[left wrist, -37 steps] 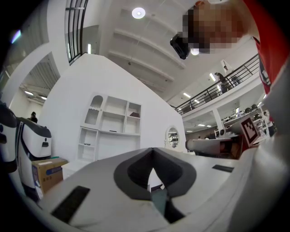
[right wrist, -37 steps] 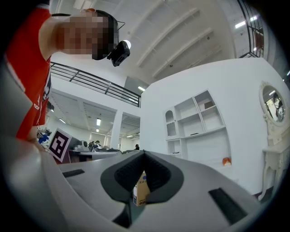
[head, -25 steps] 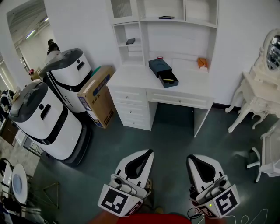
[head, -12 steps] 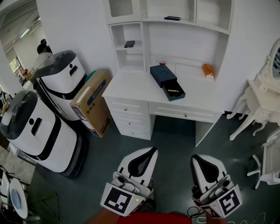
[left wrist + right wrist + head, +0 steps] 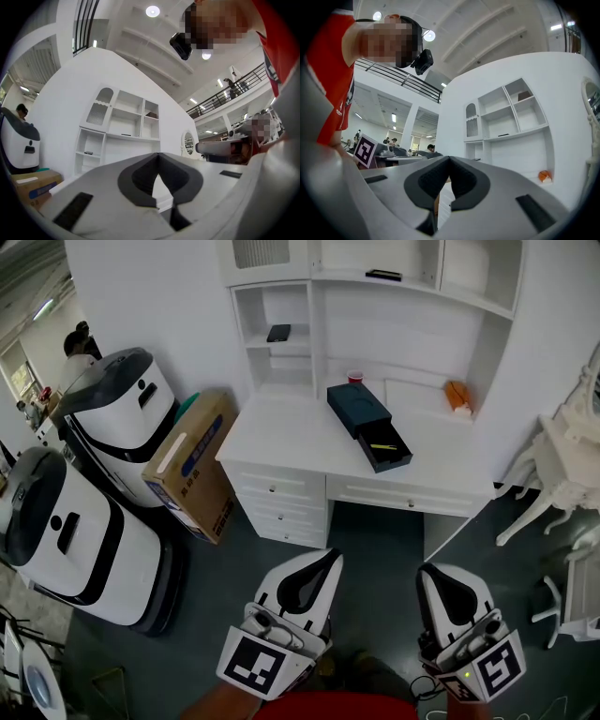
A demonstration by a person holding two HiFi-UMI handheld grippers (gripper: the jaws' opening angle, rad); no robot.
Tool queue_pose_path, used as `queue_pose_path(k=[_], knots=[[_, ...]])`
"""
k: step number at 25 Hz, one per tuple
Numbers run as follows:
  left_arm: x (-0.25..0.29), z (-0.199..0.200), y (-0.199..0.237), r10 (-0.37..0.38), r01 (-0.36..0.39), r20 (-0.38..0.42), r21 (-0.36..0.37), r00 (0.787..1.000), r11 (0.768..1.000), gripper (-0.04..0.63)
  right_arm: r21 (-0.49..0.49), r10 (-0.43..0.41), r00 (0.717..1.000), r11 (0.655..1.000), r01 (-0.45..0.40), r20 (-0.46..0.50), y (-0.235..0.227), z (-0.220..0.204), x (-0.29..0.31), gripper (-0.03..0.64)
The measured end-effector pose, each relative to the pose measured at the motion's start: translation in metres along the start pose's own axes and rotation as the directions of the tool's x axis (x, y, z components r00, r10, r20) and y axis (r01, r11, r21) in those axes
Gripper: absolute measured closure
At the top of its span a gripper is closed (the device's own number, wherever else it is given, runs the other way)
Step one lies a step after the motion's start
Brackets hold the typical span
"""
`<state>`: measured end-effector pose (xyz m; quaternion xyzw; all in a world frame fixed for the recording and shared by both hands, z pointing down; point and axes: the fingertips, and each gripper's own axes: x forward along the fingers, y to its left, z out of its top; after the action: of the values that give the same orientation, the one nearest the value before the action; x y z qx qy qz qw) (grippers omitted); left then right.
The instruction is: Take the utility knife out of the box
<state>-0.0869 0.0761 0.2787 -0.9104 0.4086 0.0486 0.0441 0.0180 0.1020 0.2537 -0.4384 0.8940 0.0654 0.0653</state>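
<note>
Head view: the dark blue sleeve-style cardboard box [image 5: 358, 409] sits on the white desk worktop [image 5: 281, 432]. Its inner tray [image 5: 398, 457] is slid out toward the front edge. There's a slim thing with a yellow streak lying flat in that tray, and I'm reading it as the utility knife [image 5: 382, 446], though it's too small to be sure. The left gripper [image 5: 328, 557] and right gripper [image 5: 433, 573] are low in the frame over the dark floor, well apart from the desk.

Left gripper view: the jaws are pressed together tip to tip with nothing between them. Only the white shelving shows beyond, and I can't pick out the box from here.

Right gripper view: same deal, jaws closed on nothing. A small orange object [image 5: 543, 176] shows on the desk way off.

My guess on handling: the knife should be light and stiff, with a smooth body that's a bit slippery. It lies low in a shallow tray, so the walls will crowd the jaws. I'd pinch across the narrow body around mid-length, away from the blade end. The box looks light too, so it may slide or lift unless the other gripper steadies the sleeve.
</note>
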Motion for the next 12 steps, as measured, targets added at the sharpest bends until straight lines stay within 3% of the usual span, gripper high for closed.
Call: queue_pose_path(k=[12], knots=[[0.065, -0.019, 0.058, 0.03, -0.03, -0.023, -0.021, 0.999, 0.999, 0.558, 0.012, 0.027, 1.0, 1.0, -0.028, 0.008, -0.055, -0.02, 0.068, 0.622]])
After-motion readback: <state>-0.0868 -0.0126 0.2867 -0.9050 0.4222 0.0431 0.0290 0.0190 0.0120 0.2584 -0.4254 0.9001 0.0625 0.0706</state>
